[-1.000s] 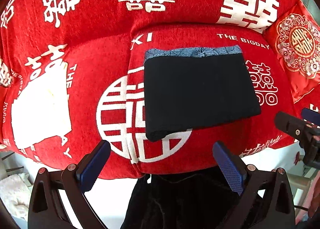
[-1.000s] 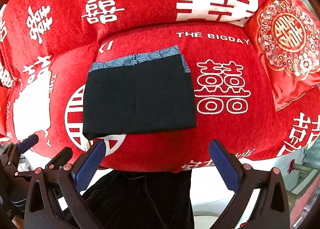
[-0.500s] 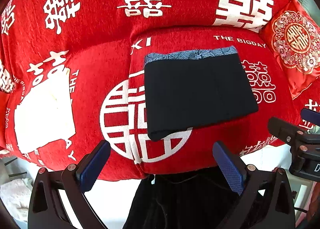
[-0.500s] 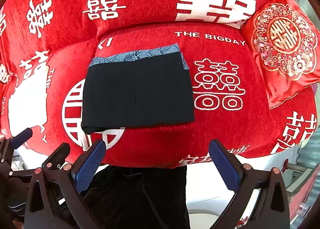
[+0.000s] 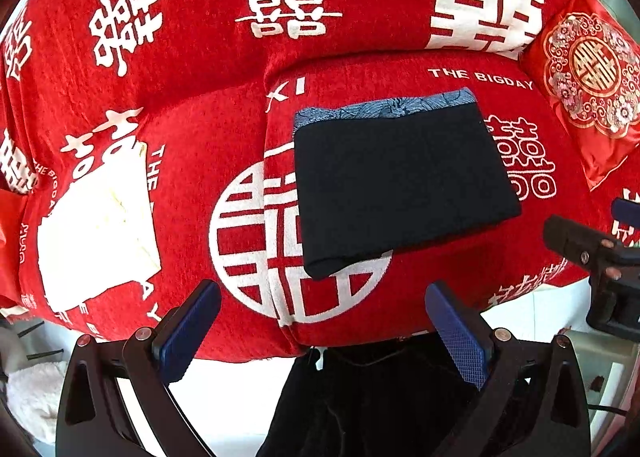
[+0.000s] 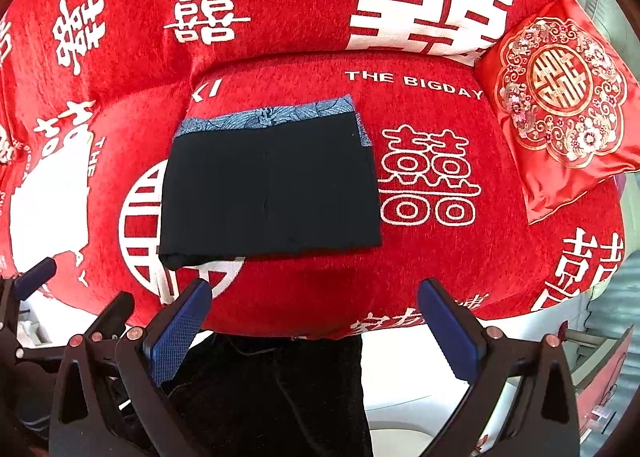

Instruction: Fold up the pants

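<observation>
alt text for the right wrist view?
Folded black pants with a blue patterned waistband lie flat on a red sofa cover printed with white characters. The open right tool hovers in front, empty; a red embroidered cushion sits right.

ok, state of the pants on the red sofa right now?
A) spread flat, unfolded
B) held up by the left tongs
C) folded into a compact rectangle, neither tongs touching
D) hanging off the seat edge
C: the pants lie as a neat dark rectangle on the sofa seat with a blue patterned band along the far edge, and both the left tongs and the right tongs are open and clear of them.
</observation>
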Demonstrator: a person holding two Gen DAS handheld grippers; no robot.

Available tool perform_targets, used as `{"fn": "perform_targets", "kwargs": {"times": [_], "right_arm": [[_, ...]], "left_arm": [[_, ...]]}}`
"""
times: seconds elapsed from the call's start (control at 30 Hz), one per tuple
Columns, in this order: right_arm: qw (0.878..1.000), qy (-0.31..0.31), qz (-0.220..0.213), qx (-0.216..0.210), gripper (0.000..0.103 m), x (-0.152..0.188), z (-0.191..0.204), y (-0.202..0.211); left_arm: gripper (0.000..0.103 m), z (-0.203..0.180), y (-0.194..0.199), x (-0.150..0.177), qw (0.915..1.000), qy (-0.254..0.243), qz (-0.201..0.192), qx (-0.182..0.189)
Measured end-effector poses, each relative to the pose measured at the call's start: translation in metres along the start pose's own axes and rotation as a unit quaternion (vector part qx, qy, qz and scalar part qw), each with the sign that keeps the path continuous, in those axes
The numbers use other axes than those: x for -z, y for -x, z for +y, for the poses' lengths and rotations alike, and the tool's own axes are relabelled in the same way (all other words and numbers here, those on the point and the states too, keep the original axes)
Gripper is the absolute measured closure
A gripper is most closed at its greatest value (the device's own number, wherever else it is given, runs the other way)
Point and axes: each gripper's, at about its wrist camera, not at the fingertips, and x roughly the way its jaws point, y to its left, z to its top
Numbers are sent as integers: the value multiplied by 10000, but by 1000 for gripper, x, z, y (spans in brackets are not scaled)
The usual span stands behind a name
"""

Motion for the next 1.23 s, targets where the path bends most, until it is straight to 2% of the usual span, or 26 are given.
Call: {"fn": "perform_targets", "kwargs": {"times": [0.13,0.33,0.53,0.97,1.13,1.23], "right_arm": [[10000,90,10,14,0,-4,-1,-3],[9998,186,63,19,0,-10,-9,-10],[9994,289,163,-74,0,-15,-19,-17],[9976,555,363,-214,0,-24,-25,-30],[9969,613,413,-279,0,-26,-27,-33],[9965,647,436,-296,0,-27,-28,-35]], "left_arm": [[0,-6,0,-1,9999,-72,7,-78],[0,-12,-2,-7,9999,92,75,-84],[0,-24,-1,-14,9992,56,-52,-389],[0,-31,-9,-22,9983,321,245,-419],[0,-37,-3,-21,9987,242,68,-448],[0,-40,-4,-23,9989,260,114,-386]]}}
